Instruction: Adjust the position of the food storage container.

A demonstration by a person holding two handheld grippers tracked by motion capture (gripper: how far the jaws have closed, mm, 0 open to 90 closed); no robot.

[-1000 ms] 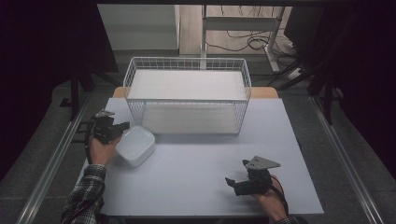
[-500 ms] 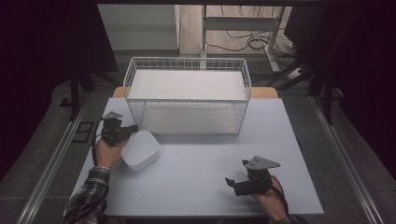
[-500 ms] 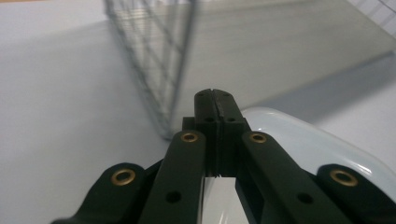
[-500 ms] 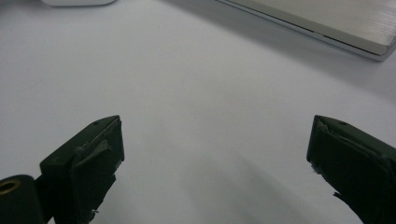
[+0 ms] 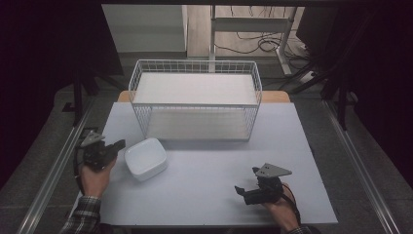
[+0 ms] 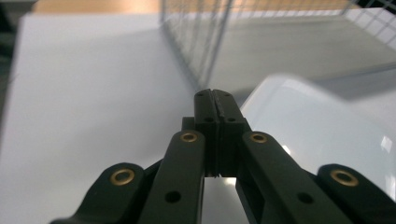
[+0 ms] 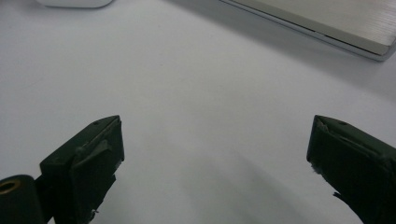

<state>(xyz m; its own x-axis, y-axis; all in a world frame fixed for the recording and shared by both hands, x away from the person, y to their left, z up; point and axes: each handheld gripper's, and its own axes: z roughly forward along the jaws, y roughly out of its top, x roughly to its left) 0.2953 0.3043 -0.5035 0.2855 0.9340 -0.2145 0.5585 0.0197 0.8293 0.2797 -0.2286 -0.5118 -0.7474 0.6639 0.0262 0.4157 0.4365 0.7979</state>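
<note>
Jaws of the left gripper point(image 5: 117, 145) were seen pressed fully together with nothing between them, just left of the white bowl point(image 5: 145, 158) on the surface point(image 5: 204, 161). The bowl was set near the wire basket point(image 5: 195, 105), at its near left corner. The right gripper point(image 5: 239, 190) was held wide open and empty at near right.

The white bowl point(image 5: 145, 158) is a shallow dish with a squarish outline and rounded corners, glossy and plain. It sits upright and empty on the left part of the pale desk point(image 5: 204, 190), just in front of the left front corner of the white wire basket point(image 5: 195, 105), slightly apart from it.
</note>
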